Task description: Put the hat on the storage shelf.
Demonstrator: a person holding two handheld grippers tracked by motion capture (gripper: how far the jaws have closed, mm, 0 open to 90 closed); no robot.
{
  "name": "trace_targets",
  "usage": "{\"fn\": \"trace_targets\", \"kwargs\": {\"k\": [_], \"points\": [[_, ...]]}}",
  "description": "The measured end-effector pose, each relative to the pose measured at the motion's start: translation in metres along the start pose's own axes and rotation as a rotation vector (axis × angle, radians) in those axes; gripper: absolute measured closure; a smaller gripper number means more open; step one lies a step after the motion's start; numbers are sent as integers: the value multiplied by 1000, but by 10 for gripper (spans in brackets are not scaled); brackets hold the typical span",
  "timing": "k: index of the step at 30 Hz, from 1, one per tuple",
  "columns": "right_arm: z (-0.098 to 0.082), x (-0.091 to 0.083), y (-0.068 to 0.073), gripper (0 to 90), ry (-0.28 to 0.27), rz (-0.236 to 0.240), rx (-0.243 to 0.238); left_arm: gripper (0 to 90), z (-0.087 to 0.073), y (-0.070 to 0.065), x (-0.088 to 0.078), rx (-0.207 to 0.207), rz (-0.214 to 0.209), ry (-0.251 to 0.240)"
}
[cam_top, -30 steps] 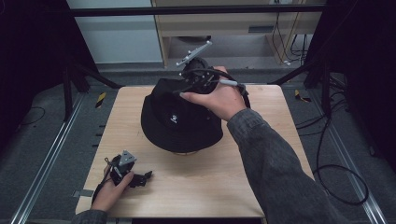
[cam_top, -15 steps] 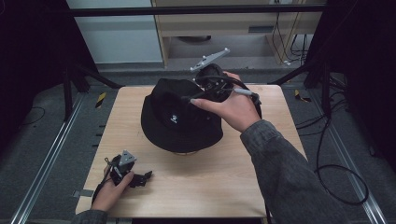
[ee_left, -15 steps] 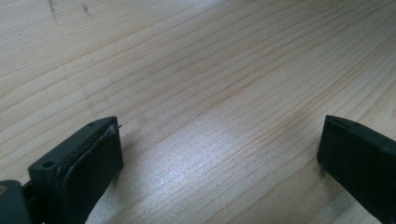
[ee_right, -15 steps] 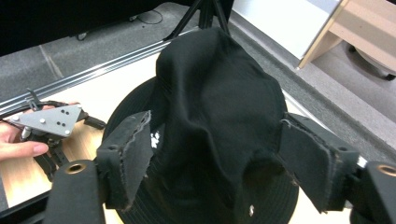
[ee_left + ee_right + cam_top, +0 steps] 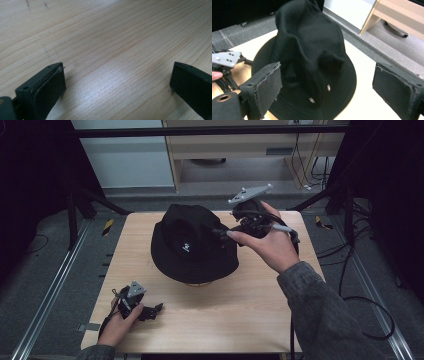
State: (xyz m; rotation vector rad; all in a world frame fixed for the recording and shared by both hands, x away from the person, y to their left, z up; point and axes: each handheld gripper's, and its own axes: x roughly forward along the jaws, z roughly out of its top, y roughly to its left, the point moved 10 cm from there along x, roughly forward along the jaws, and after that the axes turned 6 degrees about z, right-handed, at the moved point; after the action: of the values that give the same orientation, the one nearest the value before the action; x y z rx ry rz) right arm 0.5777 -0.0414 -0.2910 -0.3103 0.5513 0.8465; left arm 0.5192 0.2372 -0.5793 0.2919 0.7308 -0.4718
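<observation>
Just ahead of the right gripper (image 5: 225,231), whose fingers (image 5: 265,88) stand wide apart with nothing between them, having just been opening, the black bucket hat (image 5: 192,245) lies crown-up on the desk (image 5: 240,320), apparently released to rest there. The left gripper (image 5: 150,311), fingers (image 5: 48,86) likewise apart over bare wood, lies parked at the near corner, well clear of the hat.

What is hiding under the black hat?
The hat sits on the wooden table. A light-coloured bit peeks out under its near brim, too little to name. Anything else beneath is covered.
</observation>
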Motion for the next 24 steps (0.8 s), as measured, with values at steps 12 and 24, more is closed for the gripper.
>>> {"fn": "trace_targets", "kwargs": {"k": [12,24], "points": [[-50,-18,-12,63,-16,-16,32,0,0,0,0,0,-1,1],[-101,-12,-12,64,1,-23,58,0,0,0,0,1,-1,2]]}}
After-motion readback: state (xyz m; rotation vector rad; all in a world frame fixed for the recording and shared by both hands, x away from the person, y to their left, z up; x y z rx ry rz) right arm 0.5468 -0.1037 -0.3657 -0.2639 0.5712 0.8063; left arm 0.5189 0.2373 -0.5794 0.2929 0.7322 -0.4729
